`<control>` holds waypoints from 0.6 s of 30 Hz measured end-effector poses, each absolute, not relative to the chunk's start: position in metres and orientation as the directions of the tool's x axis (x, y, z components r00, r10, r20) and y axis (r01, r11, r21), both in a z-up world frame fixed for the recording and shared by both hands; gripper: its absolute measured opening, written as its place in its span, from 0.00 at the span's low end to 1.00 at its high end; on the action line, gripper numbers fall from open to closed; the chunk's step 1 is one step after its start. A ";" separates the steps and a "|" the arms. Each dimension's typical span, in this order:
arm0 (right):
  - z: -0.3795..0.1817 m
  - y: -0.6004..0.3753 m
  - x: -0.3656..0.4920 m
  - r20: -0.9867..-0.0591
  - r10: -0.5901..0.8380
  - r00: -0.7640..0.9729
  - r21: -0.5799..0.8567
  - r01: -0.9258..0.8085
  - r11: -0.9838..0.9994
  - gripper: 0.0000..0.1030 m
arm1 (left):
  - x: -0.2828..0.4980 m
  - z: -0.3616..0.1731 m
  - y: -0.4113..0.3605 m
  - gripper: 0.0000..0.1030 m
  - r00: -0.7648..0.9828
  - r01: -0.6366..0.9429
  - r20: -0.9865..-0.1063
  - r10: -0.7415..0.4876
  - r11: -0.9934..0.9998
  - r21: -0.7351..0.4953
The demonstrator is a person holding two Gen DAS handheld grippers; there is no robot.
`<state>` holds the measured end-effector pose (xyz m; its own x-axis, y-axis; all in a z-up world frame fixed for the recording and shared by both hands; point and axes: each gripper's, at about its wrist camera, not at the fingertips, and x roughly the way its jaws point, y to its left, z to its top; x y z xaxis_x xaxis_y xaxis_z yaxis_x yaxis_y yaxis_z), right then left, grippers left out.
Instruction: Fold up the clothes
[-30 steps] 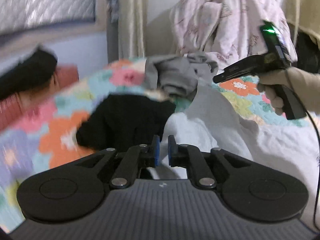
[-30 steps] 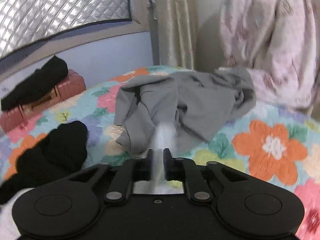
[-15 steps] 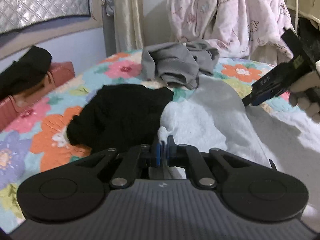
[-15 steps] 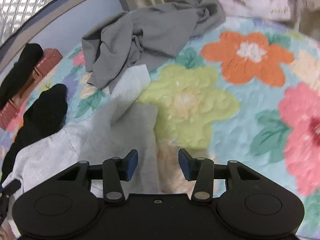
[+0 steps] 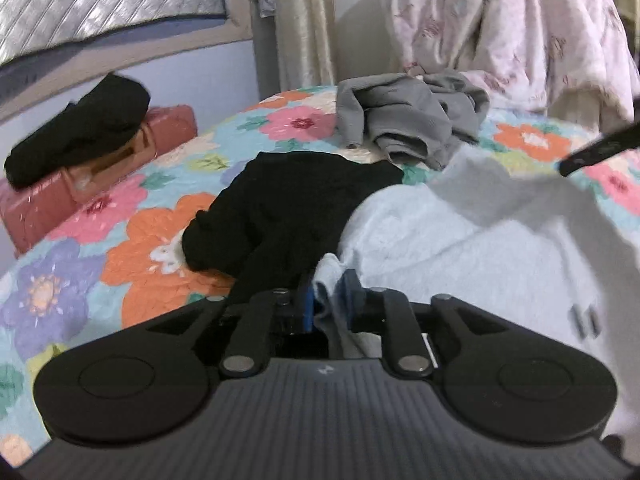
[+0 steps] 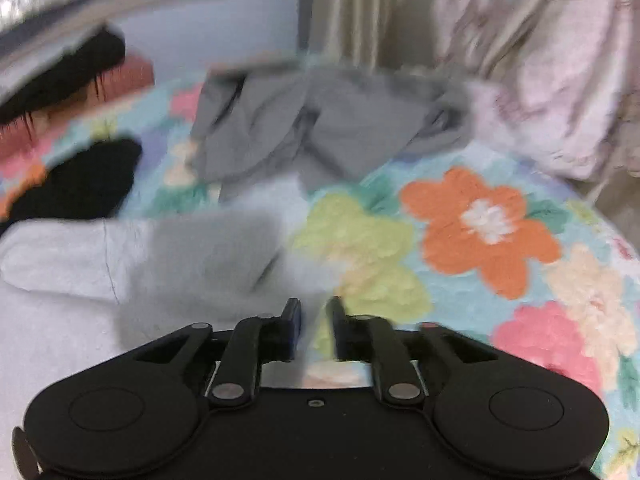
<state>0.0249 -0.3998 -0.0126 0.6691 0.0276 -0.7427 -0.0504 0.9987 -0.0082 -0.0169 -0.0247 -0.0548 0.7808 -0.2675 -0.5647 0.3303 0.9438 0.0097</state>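
Pinching a bunched corner of the white garment, the left hand-held gripper has its jaws drawn in on the cloth, which rises in a small fold between the blue pads. In the right wrist view, the right hand-held gripper shows a narrow gap between its jaws; the picture is blurred, and nothing can be made out held between them. It hovers just past the white garment's edge, over the floral quilt of the bed.

White cloth spreads across the near side of the bed, part of it lifted into a soft ridge. It looks like a light, limp knit: it should sag and crease wherever unsupported, so a hold at a corner or hem, with the second grip on a matching edge, ought to keep it flat while folding.

Just beyond, touching the white cloth's far-left edge, lies a crumpled black garment. Farther back sits a rumpled grey garment, unfolded. Behind that, a pink printed blanket is heaped against the wall.
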 end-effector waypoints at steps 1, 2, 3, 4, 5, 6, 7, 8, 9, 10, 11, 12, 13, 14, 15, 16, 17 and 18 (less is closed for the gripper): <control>-0.004 -0.411 0.015 -0.750 0.056 0.658 0.047 -0.032 0.998 0.32 | -0.019 -0.050 -0.020 0.16 0.781 0.325 -0.558 -0.282 0.945 -0.023; 0.004 -0.423 0.003 -0.761 0.064 0.646 0.083 0.000 0.997 0.33 | -0.024 -0.049 -0.026 0.18 0.767 0.346 -0.562 -0.308 0.937 -0.041; 0.013 -0.434 -0.014 -0.770 0.052 0.636 0.090 0.028 0.996 0.33 | -0.029 -0.047 -0.033 0.21 0.753 0.369 -0.567 -0.335 0.928 -0.059; 0.019 -0.443 -0.031 -0.775 0.037 0.631 0.073 0.031 0.997 0.35 | -0.034 -0.046 -0.040 0.30 0.737 0.390 -0.571 -0.361 0.917 -0.077; 0.025 -0.452 -0.049 -0.779 0.021 0.626 0.055 0.034 0.998 0.37 | -0.039 -0.045 -0.047 0.39 0.721 0.412 -0.575 -0.388 0.906 -0.094; 0.030 -0.462 -0.067 -0.784 0.005 0.621 0.038 0.040 0.998 0.43 | -0.044 -0.044 -0.054 0.50 0.704 0.433 -0.578 -0.413 0.894 -0.112; 0.033 -0.476 -0.084 -0.790 -0.017 0.612 0.032 0.068 0.997 0.45 | -0.049 -0.043 -0.061 0.50 0.686 0.453 -0.580 -0.439 0.882 -0.130; 0.034 -0.489 -0.102 -0.801 -0.035 0.597 0.035 0.106 0.994 0.45 | -0.054 -0.041 -0.068 0.50 0.668 0.473 -0.582 -0.464 0.868 -0.148; 0.033 -0.502 -0.122 -0.810 -0.052 0.584 0.038 0.142 0.989 0.45 | -0.059 -0.040 -0.075 0.50 0.649 0.493 -0.583 -0.488 0.854 -0.167; 0.032 -0.515 -0.141 -0.819 -0.069 0.570 0.041 0.178 0.983 0.45 | -0.065 -0.039 -0.082 0.50 0.630 0.511 -0.584 -0.512 0.839 -0.185; 0.031 -0.529 -0.161 -0.827 -0.085 0.556 0.044 0.214 0.976 0.45 | -0.070 -0.038 -0.089 0.50 0.610 0.530 -0.584 -0.536 0.824 -0.203; 0.028 -0.542 -0.183 -0.834 -0.102 0.543 0.045 0.251 0.967 0.45 | -0.075 -0.036 -0.096 0.50 0.589 0.547 -0.583 -0.559 0.807 -0.221; 0.024 -0.551 -0.199 -0.838 -0.101 0.537 0.065 0.282 0.957 0.45 | -0.080 -0.035 -0.103 0.50 0.568 0.564 -0.582 -0.582 0.790 -0.239; 0.021 -0.560 -0.215 -0.841 -0.101 0.531 0.085 0.313 0.946 0.45 | -0.085 -0.034 -0.110 0.50 0.546 0.580 -0.581 -0.604 0.773 -0.257; 0.017 -0.570 -0.235 -0.841 -0.100 0.532 0.110 0.349 0.931 0.46 | -0.090 -0.033 -0.117 0.49 0.524 0.596 -0.578 -0.625 0.754 -0.275; 0.012 -0.577 -0.248 -0.840 -0.095 0.534 0.136 0.376 0.917 0.46 | -0.095 -0.032 -0.124 0.48 0.501 0.611 -0.576 -0.646 0.735 -0.293; 0.006 -0.583 -0.259 -0.838 -0.084 0.539 0.167 0.400 0.901 0.46 | -0.100 -0.030 -0.131 0.48 0.478 0.625 -0.572 -0.666 0.716 -0.311; -0.002 -0.588 -0.267 -0.831 -0.069 0.551 0.207 0.423 0.882 0.47 | -0.103 -0.034 -0.145 0.48 0.434 0.640 -0.580 -0.690 0.689 -0.340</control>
<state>-0.2671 -0.5880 -0.0020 0.5514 -0.0687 -0.8314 0.4226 0.8823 0.2073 -0.1031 -0.1448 -0.0341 0.4336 -0.6896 -0.5800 0.6402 0.6888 -0.3402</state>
